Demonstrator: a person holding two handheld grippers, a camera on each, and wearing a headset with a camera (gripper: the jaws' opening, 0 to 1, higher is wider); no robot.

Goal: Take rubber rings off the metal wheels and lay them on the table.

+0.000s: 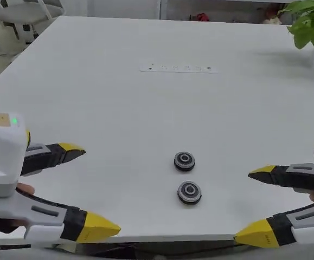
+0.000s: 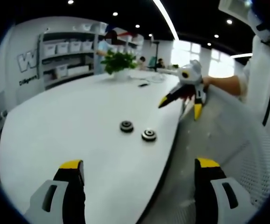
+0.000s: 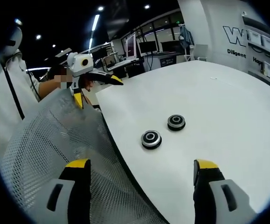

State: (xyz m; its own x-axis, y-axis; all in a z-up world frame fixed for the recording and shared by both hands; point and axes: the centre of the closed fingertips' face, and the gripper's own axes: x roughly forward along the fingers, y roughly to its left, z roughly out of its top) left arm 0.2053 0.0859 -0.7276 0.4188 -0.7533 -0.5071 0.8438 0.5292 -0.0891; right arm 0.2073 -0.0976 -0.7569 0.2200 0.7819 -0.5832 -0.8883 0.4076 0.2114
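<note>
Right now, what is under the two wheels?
The far wheel and the near wheel lie flat, apart, directly on the white table. Nothing else shows beneath them. Their undersides and the table right below are covered by the wheels themselves.

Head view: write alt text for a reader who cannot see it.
A far wheel and a near wheel, both dark-rimmed metal, lie apart on the white table. The open left gripper and right gripper flank them, touching neither.
</note>
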